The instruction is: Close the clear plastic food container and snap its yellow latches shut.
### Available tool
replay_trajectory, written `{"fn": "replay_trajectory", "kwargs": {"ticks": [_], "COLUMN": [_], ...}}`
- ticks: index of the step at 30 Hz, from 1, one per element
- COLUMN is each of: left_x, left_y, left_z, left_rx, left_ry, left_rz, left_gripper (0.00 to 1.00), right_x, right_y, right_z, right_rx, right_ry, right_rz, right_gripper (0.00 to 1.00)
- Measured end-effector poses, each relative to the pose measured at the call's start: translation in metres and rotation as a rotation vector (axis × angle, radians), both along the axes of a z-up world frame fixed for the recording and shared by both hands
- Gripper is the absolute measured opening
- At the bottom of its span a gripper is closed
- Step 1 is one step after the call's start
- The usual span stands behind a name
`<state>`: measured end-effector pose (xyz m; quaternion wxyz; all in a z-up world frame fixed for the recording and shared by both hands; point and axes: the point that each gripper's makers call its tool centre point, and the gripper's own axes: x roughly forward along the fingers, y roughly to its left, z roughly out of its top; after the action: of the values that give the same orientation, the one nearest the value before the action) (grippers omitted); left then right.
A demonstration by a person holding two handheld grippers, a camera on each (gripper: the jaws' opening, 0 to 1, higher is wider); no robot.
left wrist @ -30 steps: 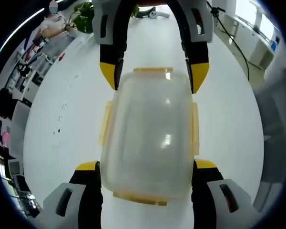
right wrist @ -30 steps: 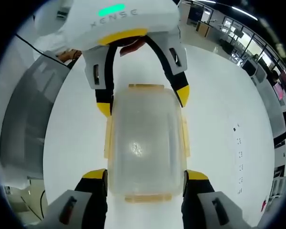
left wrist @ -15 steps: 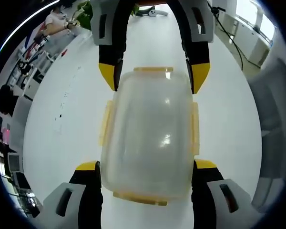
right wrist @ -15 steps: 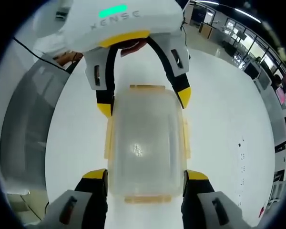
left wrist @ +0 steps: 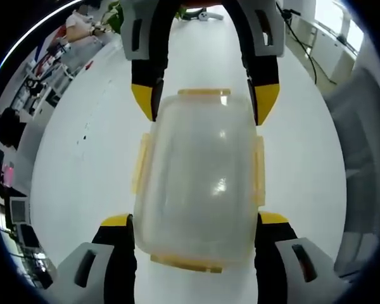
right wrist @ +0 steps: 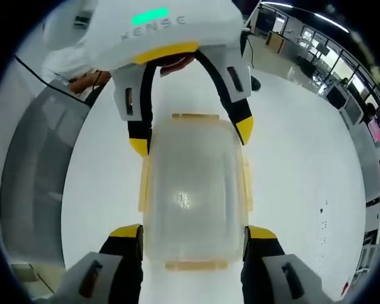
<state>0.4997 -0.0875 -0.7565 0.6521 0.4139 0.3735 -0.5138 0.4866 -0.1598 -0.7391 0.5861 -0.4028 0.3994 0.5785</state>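
Note:
The clear plastic container (left wrist: 199, 177) with its lid on is held between both grippers over a white surface. Yellow latches (left wrist: 139, 163) run along its edges, and I cannot tell whether they are snapped down. In the left gripper view my left gripper (left wrist: 194, 220) clamps the near end, its yellow-tipped jaws pressing both sides. The right gripper (left wrist: 204, 101) clamps the far end from the top. In the right gripper view the same container (right wrist: 193, 190) sits between my right gripper (right wrist: 193, 232) below and the left gripper (right wrist: 191, 136) above.
The white surface (left wrist: 88, 164) spreads all around. A grey panel (left wrist: 361, 152) stands to the right in the left gripper view and shows as the grey panel (right wrist: 35, 171) on the left in the right gripper view. Office desks (left wrist: 19, 107) and a person's hand (right wrist: 88, 76) lie beyond.
The container and both grippers keep the same places in each view. The background has slid a little, so both cameras have moved together with the container.

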Motion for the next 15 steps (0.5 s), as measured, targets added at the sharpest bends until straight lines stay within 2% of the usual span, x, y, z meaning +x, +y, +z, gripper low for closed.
{"fn": "replay_trajectory", "kwargs": {"ticks": [15], "left_x": [0.020], "left_y": [0.001], "left_z": [0.001], "left_rx": [-0.020], "left_ry": [-0.003], "left_rz": [0.018], "left_gripper": [0.75], "right_x": [0.021], "right_y": [0.002], "right_z": [0.001], "right_rx": [0.016], "right_ry": [-0.003], "right_rz": [0.011], "right_gripper": [0.63]}}
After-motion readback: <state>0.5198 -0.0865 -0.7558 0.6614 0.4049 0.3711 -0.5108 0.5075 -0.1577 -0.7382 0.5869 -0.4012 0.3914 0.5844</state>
